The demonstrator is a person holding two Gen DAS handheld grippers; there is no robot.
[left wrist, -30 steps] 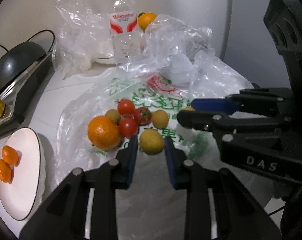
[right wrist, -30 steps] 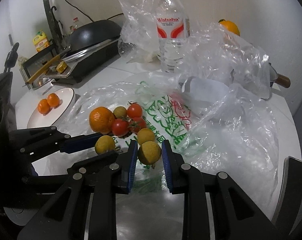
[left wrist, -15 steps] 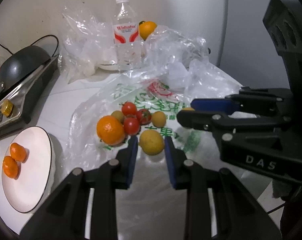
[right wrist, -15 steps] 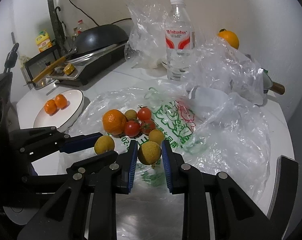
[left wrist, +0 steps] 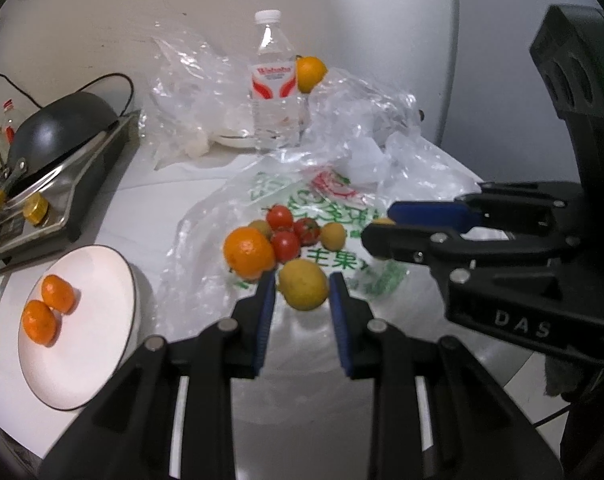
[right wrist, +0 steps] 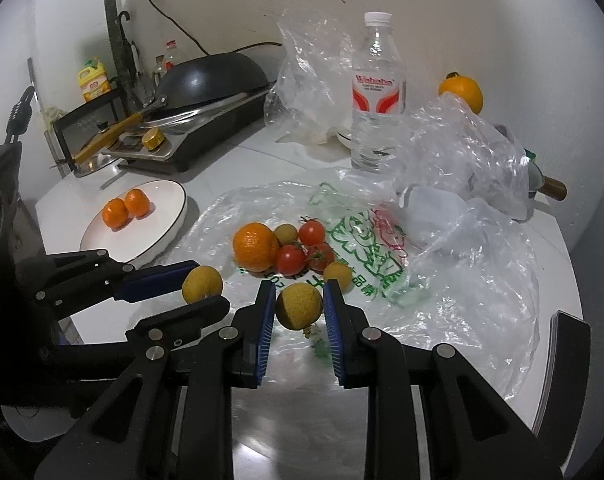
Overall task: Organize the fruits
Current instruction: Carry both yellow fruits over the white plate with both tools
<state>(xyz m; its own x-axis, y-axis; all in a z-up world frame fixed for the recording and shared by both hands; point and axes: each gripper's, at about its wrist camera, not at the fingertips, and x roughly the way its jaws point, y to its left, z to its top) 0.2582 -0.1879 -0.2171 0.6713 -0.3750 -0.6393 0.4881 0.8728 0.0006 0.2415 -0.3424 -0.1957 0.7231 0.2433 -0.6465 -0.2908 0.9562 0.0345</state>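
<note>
The left gripper (left wrist: 302, 294) tilts downward over the near edge of the bench (left wrist: 150, 216), its jaws closed on a yellow fruit (left wrist: 303, 285) held clear of the surface. The right gripper (right wrist: 298, 306) points down at the same slant just beside it, to its right, its jaws clamped on a second yellow fruit, rough-skinned (right wrist: 299, 306). Each gripper shows in the other's view: the right one reaches in from the right side of the left camera's picture, the left one from the left side of the right camera's picture, both aimed toward the middle of the bench.

Beyond the two held fruits a printed plastic bag (right wrist: 366, 240) lies flat on the bench with the remaining fruit on it: a large orange (right wrist: 255, 246) at the left, three tomatoes (right wrist: 300, 252) bunched to its right, a small greenish fruit (right wrist: 286, 233) behind them and a small yellow one (right wrist: 337, 275) nearest the right gripper.

A white plate (left wrist: 98, 320) sits to the left of the bag, near the bench edge, with two tangerines (left wrist: 50, 310) touching each other on it.

Farther back stand a water bottle (right wrist: 377, 96) and crumpled clear bags (right wrist: 462, 148), with another orange (right wrist: 461, 94) behind them at the far right. A stove with a dark wok (right wrist: 210, 76) sits at the far left.
</note>
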